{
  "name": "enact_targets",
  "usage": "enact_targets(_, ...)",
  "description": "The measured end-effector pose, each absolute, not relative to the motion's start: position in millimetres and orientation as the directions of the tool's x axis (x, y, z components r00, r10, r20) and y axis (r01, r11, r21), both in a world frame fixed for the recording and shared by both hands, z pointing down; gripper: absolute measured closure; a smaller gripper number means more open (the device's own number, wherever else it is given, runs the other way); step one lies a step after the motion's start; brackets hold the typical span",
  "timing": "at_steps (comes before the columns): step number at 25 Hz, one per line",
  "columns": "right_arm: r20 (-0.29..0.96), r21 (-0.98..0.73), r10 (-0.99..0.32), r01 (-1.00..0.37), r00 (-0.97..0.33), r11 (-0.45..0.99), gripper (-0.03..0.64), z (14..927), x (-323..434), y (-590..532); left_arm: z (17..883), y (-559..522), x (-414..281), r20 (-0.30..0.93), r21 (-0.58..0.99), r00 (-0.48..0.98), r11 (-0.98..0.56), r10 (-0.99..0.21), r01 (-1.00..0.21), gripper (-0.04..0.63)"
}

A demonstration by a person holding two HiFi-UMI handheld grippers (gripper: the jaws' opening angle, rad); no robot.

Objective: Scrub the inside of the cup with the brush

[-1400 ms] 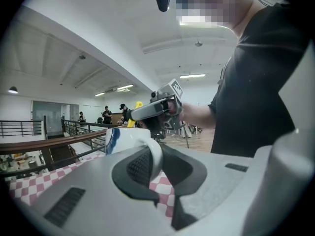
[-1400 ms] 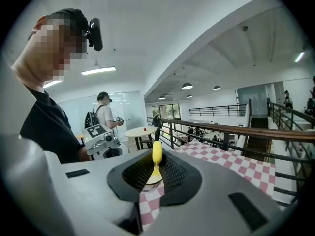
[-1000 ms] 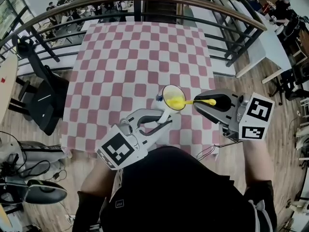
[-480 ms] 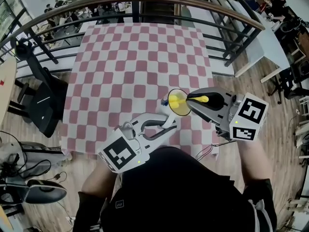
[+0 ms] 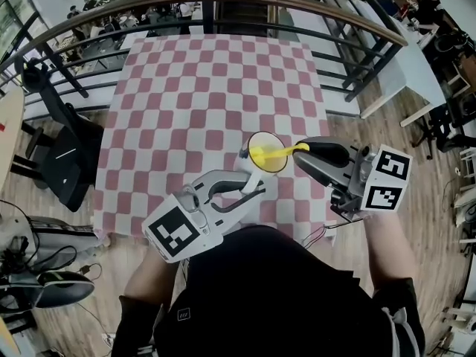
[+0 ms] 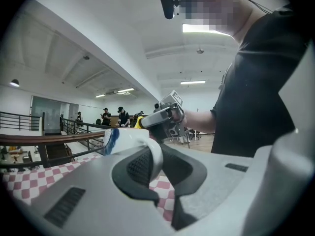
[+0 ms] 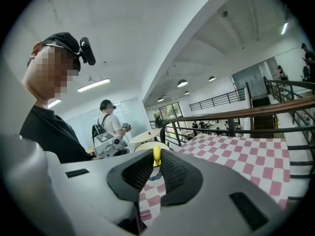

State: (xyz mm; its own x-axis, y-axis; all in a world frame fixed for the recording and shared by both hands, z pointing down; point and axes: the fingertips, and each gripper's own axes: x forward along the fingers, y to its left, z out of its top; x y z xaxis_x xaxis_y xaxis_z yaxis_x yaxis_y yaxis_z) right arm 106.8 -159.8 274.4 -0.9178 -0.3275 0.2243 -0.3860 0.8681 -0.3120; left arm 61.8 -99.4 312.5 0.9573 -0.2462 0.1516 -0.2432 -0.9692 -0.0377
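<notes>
Scrubbing looks to be in full swing. Just below the middle of the head view the cup (image 5: 262, 141) is held over the near edge of the checked table (image 5: 201, 95), its mouth turned up and slightly to the right, yellow inside showing. The left gripper (image 5: 249, 184) comes in from the lower left, and its jaws are clamped tight on the cup's white handle; the left gripper view shows that loop pinched between the pads, with the white body jutting out past them. From the right of the frame the right gripper (image 5: 303, 152) has its jaws closed on the stem of the yellow brush (image 5: 277, 153), and the right gripper view shows the yellow stem standing up between its pads. The brush's far end reaches across the rim and sits inside the cup, against the yellow wall.

So what is done? Both pick-ups are finished, cup in one grip and brush in the other, and the brush head is already in the cup. What remains is a matter of judgement: nothing here shows how much of the inside has been covered, and no dirt or foam is visible to go by. Probably some working round the wall and down to the bottom is left, then drawing the brush out. Whether the cup touches the cloth is not clear; it appears lifted.
</notes>
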Motion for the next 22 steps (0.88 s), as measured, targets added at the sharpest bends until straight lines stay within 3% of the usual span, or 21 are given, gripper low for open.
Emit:
enact_targets(7,0.192,-0.067,-0.384,-0.402,-0.903,0.913,0.572,241,91,-159,310,-92,65,0.155,-0.065,0.962,-0.974,-0.224,-0.217,0.557)
enact_targets(12,0.250,0.087,-0.396,-0.387,-0.884,0.918,0.572,227,87,-151,313,-95,63,0.170,-0.069,0.953,-0.967,-0.253,-0.244,0.557)
enact_targets(17,0.322,0.043,-0.353,-0.359,-0.878,0.932,0.573,230,96,-148,315,-97,60,0.173,-0.062,0.950,-0.965,-0.262,-0.255,0.557)
enact_targets(22,0.365,-0.110,-0.210,-0.266,-0.907,0.958,0.574,243,92,-135,316,-93,61,0.183,-0.065,0.954,-0.971,-0.240,-0.231,0.557)
